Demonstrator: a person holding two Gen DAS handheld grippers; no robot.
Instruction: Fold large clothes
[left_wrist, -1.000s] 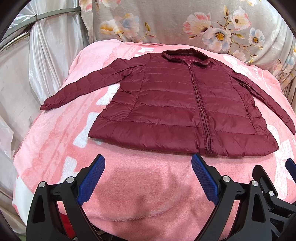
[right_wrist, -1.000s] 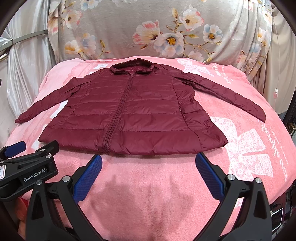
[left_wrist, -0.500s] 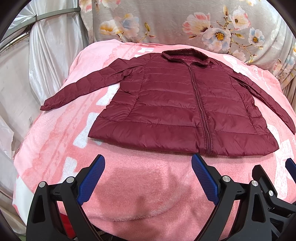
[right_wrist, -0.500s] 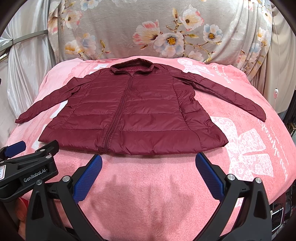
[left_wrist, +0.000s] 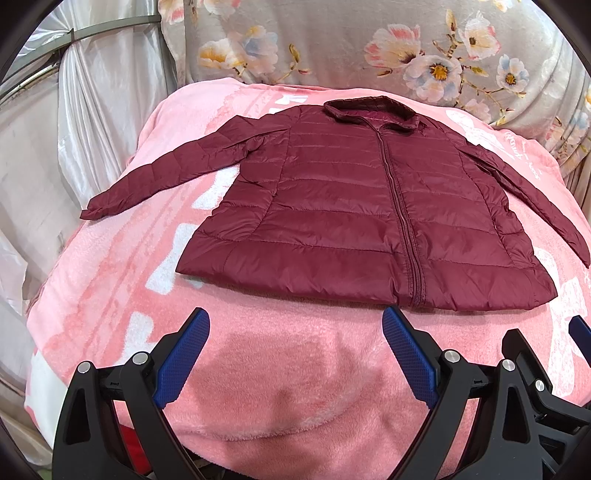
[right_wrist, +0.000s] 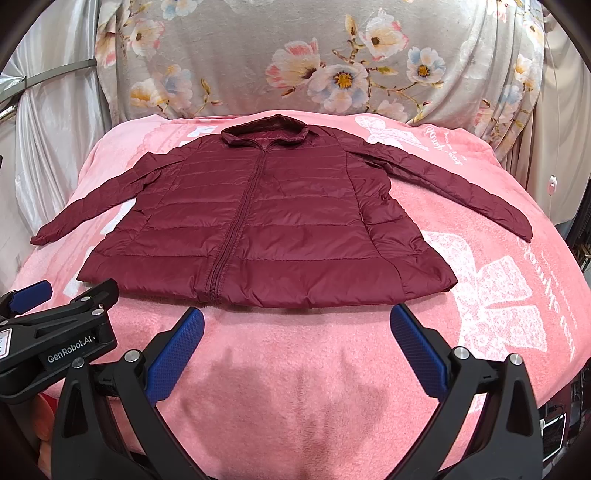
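Maroon quilted jacket (left_wrist: 354, 206) lying flat and zipped, front up, at the middle of a pink blanket (left_wrist: 280, 384), collar toward the far edge, hem toward the near edge, and both sleeves spread out to the side edges. Left gripper (left_wrist: 295, 354) and right gripper (right_wrist: 297, 354) hover side by side above the blanket's near edge, just short of the hem, each with jaws wide apart and empty. A floral cloth (right_wrist: 295, 59) hangs behind the far edge.

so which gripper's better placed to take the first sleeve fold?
Marginal, probably left. Both grippers, left and right, hang open short of the jacket hem. The left sleeve lies spread on the blanket, on the left gripper's side.
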